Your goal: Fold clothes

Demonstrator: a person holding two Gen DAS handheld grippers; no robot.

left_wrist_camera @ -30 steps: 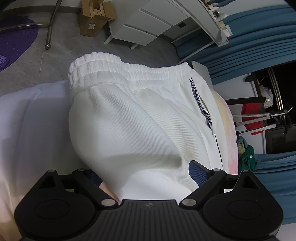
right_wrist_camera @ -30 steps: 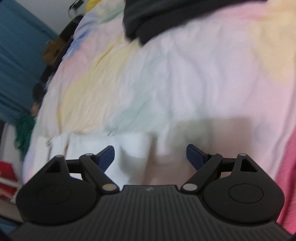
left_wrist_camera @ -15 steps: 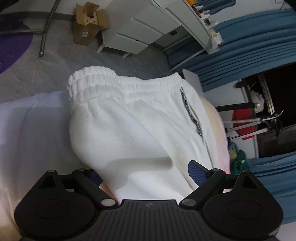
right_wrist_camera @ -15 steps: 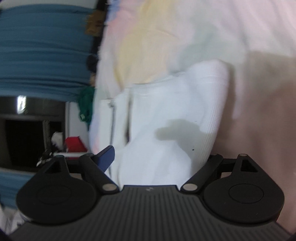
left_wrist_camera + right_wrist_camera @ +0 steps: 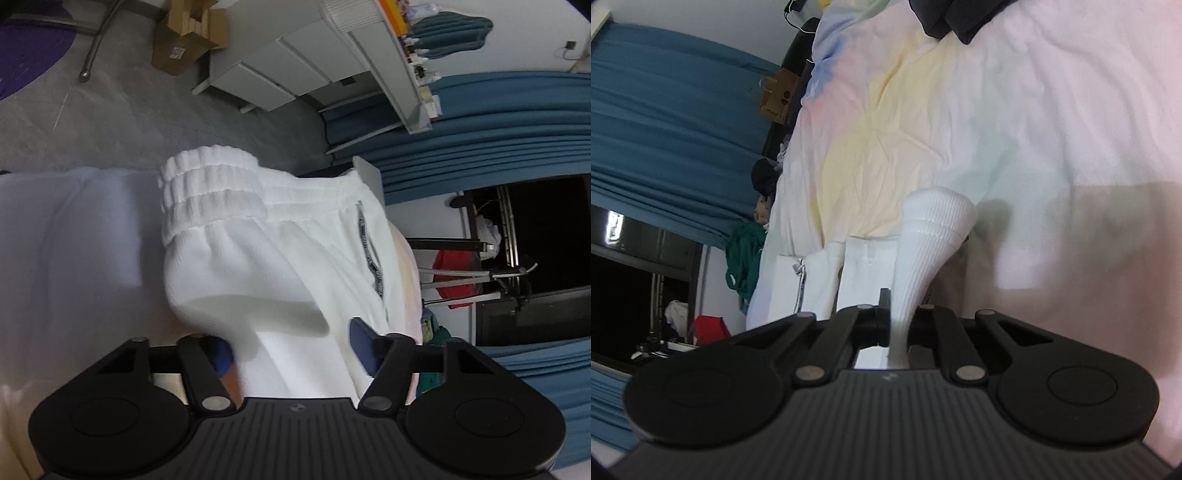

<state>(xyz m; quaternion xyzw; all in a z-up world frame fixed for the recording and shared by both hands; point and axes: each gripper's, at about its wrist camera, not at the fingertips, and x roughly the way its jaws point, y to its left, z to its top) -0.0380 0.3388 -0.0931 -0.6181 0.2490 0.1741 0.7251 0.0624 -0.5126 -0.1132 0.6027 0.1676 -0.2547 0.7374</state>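
two grippers on one garment. my right gripper (image 5: 899, 325) has its jaws clamped tight on a pinched ribbed cuff (image 5: 934, 229) of the white pants (image 5: 866, 273); the fabric fans out from the pinch and stands up off the bed sheet (image 5: 1015, 122). my left gripper (image 5: 291, 350) has its jaws closing, about half wide, with a fold of the same white pants (image 5: 266, 280) between the blue pads (image 5: 360, 345); right pad sits against the cloth, left pad mostly hidden under it, so a full press is not clear.

writing: side tape (image 5: 369, 254) along the pants pocket has lettering, too small to read. cardboard box (image 5: 777, 98) by the curtain in the right view has print, not legible to me. sticker on the floor box (image 5: 184, 37) in the left view also unreadable.

pose: both grippers point forward and down over the bed, tilted.

left view only: elastic waistband (image 5: 210, 192) bunched at the mattress edge, grey floor, white drawer unit (image 5: 280, 70), purple mat (image 5: 29, 55), tripod (image 5: 480, 277). right view only: pastel tie-dye pattern of the sheet, dark garment (image 5: 960, 18) at the top, green cloth (image 5: 744, 254) hanging off the bed edge. blue curtain (image 5: 665, 140) is in both.
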